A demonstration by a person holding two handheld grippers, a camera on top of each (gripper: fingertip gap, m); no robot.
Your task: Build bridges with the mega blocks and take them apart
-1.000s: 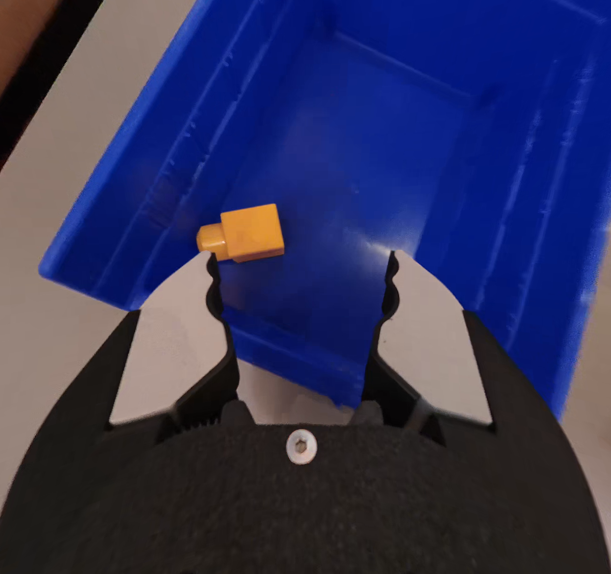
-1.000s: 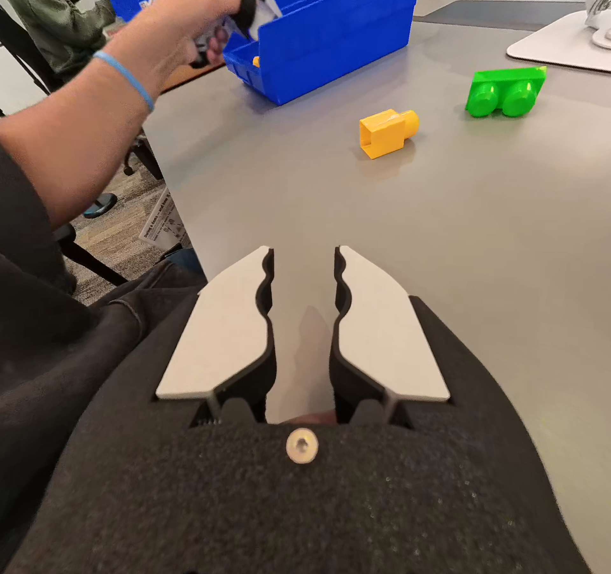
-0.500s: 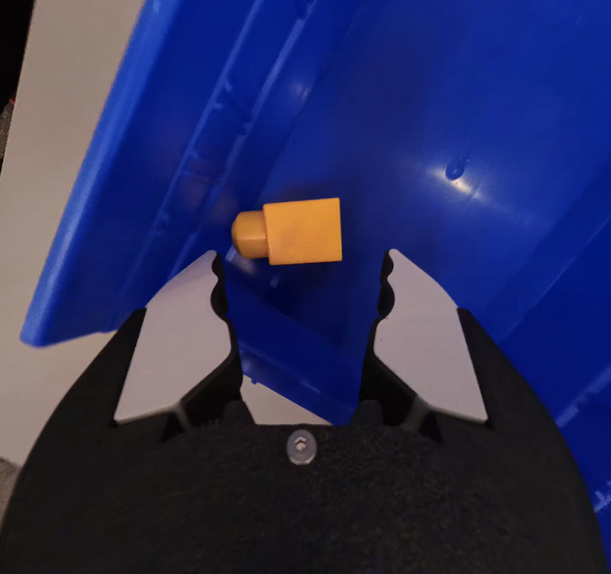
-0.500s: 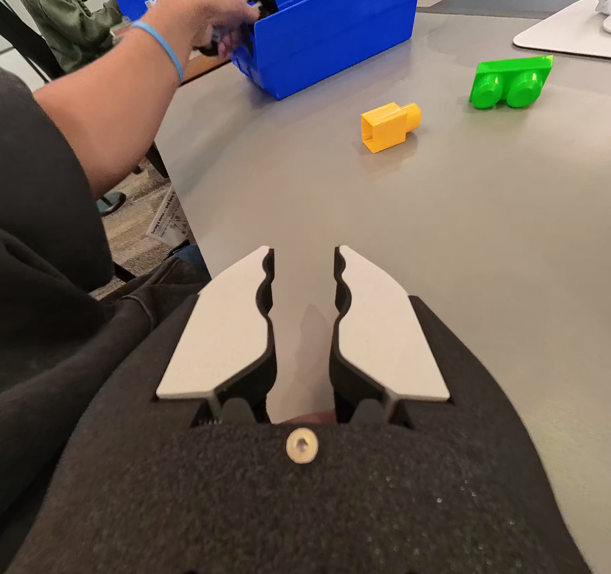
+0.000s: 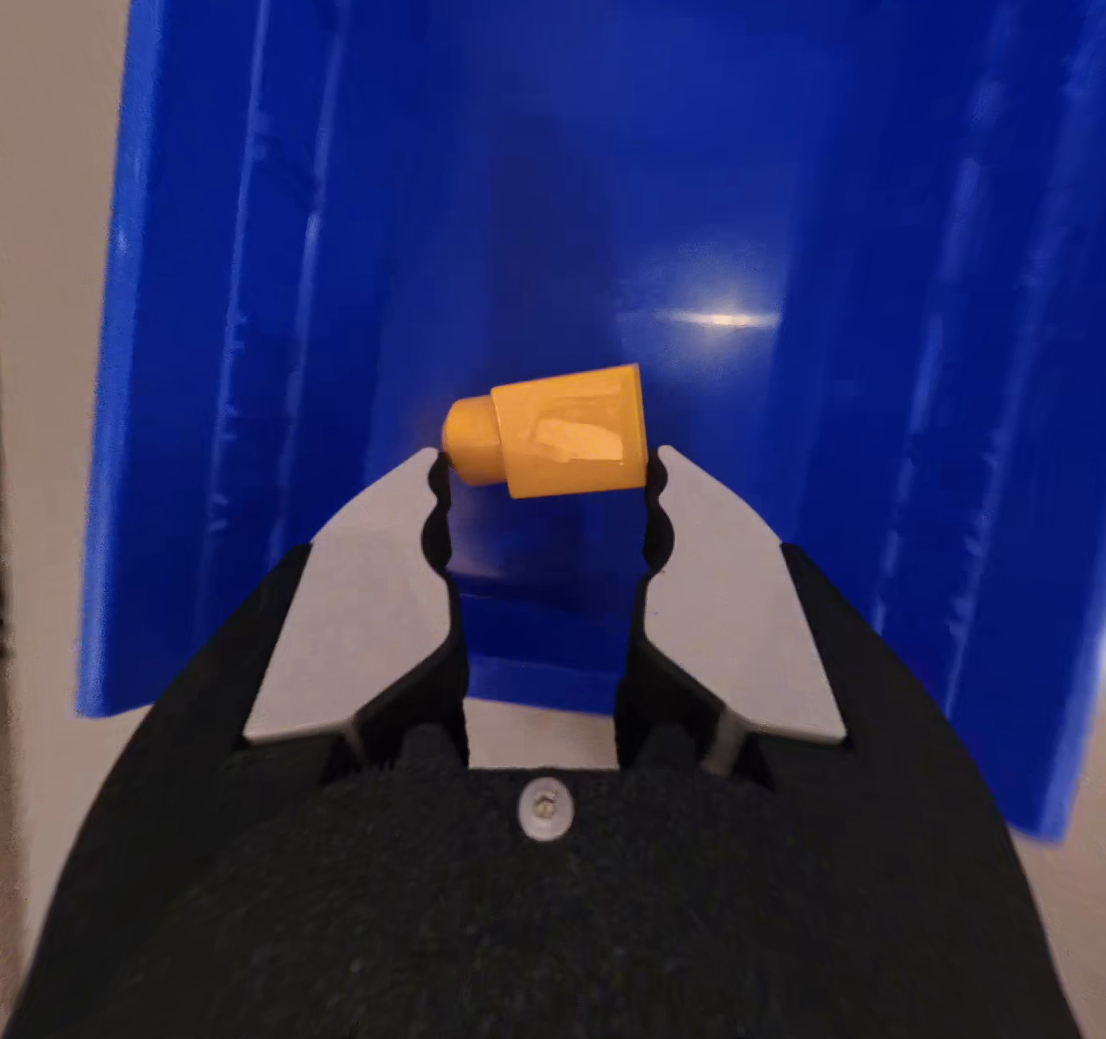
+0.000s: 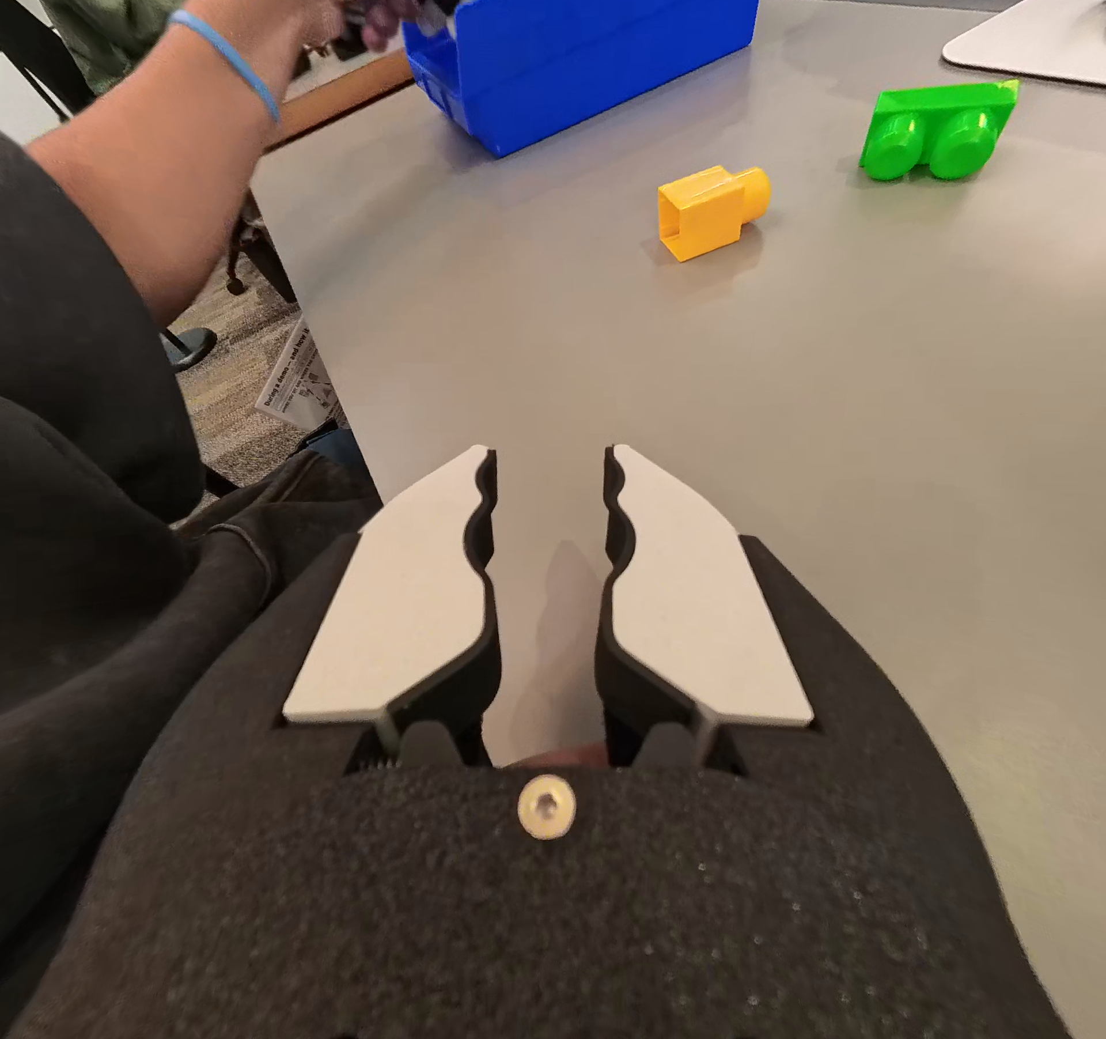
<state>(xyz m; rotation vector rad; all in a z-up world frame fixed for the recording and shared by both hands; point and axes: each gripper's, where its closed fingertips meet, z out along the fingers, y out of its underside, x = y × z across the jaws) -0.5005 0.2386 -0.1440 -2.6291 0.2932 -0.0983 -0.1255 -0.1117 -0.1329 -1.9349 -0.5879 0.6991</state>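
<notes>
Orange single-stud block (image 5: 559, 432): on its side on the floor of the blue bin (image 5: 598, 172), long axis crosswise to the left claw (image 5: 546, 453), stud pointing left. It sits right at the claw's fingertips, which flank its two ends; jaws apart, contact uncertain.

Second orange block (image 6: 709, 211): on its side on the grey counter (image 6: 838, 411), stud pointing away to the right.

Green two-stud block (image 6: 936, 130): on its side farther right.

Right claw (image 6: 550, 453): low over the counter, parted, empty, well apart from the blocks.
</notes>
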